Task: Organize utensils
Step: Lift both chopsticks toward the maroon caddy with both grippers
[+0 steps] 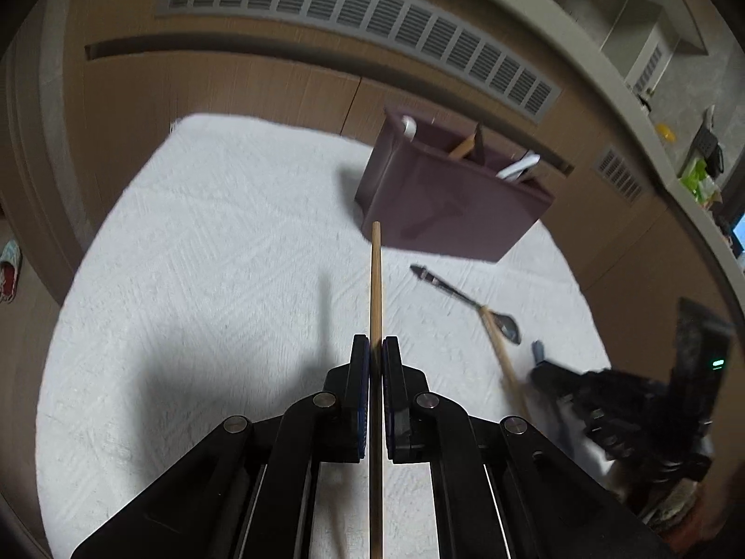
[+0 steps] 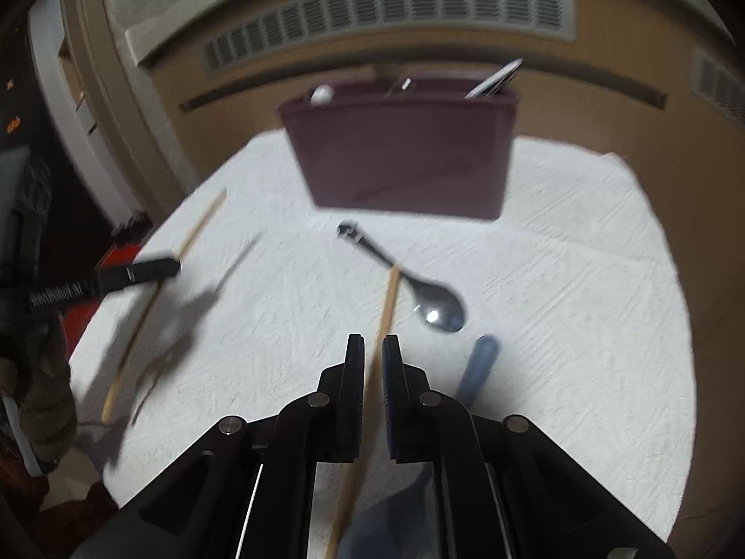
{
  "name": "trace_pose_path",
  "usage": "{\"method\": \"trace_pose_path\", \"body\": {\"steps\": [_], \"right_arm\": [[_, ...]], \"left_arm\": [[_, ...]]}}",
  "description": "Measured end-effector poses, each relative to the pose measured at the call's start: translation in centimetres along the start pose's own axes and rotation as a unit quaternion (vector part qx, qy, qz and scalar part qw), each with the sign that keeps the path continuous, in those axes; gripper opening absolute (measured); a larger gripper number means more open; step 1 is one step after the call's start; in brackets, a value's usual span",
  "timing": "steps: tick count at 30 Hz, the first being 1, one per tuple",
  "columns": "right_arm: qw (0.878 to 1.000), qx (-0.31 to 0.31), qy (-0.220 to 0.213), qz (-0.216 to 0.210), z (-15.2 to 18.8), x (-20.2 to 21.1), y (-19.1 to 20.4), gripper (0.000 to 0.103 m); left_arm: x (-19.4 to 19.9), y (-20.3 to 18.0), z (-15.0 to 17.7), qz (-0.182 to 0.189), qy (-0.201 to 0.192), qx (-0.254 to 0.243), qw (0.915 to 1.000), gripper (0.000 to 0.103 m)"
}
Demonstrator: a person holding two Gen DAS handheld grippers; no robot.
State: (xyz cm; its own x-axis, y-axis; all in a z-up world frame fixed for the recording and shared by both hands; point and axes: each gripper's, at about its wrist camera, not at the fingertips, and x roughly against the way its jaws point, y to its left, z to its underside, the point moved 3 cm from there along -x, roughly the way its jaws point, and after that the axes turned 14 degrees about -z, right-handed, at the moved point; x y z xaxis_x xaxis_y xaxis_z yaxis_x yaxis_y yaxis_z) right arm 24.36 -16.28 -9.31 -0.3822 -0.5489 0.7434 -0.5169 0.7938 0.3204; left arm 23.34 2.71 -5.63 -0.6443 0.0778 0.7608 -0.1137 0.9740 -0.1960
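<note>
In the left wrist view my left gripper [image 1: 376, 340] is shut on a wooden chopstick [image 1: 376, 279] that points toward the dark purple utensil holder [image 1: 447, 200]. The right wrist view shows my right gripper [image 2: 372, 337] with its jaws slightly apart. A second chopstick [image 2: 389, 307] lies between them, its tip on the handle of a metal spoon [image 2: 440, 310]. A blue spoon [image 2: 479, 363] lies just right of the fingers. The holder [image 2: 405, 153] stands behind, with a white spoon [image 2: 322, 93] and metal utensils [image 2: 498, 75] in it.
Everything lies on a white textured cloth [image 1: 209, 256] over a small table. A brown wall with a long vent grille [image 1: 363, 14] runs behind the holder. The left gripper [image 2: 172, 266] and its chopstick [image 2: 200, 223] hang over the cloth's left edge in the right wrist view.
</note>
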Motion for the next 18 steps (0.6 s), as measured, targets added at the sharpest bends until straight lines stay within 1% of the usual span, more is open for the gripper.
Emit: {"method": "trace_pose_path", "body": {"steps": [3,4,7,8,9,10,11,12,14,15,17,18], "right_arm": [[0.999,0.009,0.016,0.040,-0.5,-1.7,-0.3,0.014],[0.999,0.005,0.019,0.044,-0.8,-2.2,-0.5,0.014],[0.999,-0.009,0.036,0.011,-1.4,-3.8,-0.8,0.014],[0.999,-0.005,0.034,0.013,-1.5,-4.0,-0.8,0.013],[0.999,0.008,0.033,0.023,-1.8,-4.2,-0.5,0.008],[0.999,0.011,0.033,0.023,-1.9,-4.3,-0.4,0.007],[1.000,0.007,0.028,0.011,-2.0,-4.0,-0.4,0.007],[1.000,0.002,0.019,-0.003,-2.2,-3.5,-0.4,0.006],[1.000,-0.010,-0.009,-0.015,-2.8,-1.6,-0.6,0.006],[0.999,-0.021,-0.034,-0.031,-3.5,0.1,-0.6,0.006],[0.995,-0.025,-0.079,-0.059,-5.2,3.4,-0.2,0.006],[0.991,-0.010,-0.117,-0.062,-6.8,6.0,0.4,0.006]], "left_arm": [[1.6,-0.2,-0.4,0.005,-0.030,0.002,0.9995,0.005],[1.9,-0.2,-0.5,0.005,-0.038,0.003,0.9993,0.005],[2.4,-0.4,-0.8,0.006,-0.054,0.009,0.9985,0.005],[2.4,-0.6,-0.9,0.006,-0.059,0.009,0.9982,0.005],[2.5,-0.8,-1.1,0.006,-0.064,0.009,0.9979,0.005],[2.6,-1.0,-1.3,0.008,-0.069,0.010,0.9975,0.005],[2.7,-1.3,-1.5,0.010,-0.074,0.008,0.9972,0.005],[2.9,-1.6,-1.9,0.010,-0.080,0.005,0.9968,0.005],[3.8,-2.5,-3.3,0.015,-0.103,-0.003,0.9945,0.005],[4.5,-2.9,-4.3,0.025,-0.117,-0.002,0.9928,0.005],[6.2,-4.0,-6.8,0.049,-0.153,0.003,0.9869,0.005],[7.5,-4.9,-8.4,0.062,-0.185,0.005,0.9807,0.005]]}}
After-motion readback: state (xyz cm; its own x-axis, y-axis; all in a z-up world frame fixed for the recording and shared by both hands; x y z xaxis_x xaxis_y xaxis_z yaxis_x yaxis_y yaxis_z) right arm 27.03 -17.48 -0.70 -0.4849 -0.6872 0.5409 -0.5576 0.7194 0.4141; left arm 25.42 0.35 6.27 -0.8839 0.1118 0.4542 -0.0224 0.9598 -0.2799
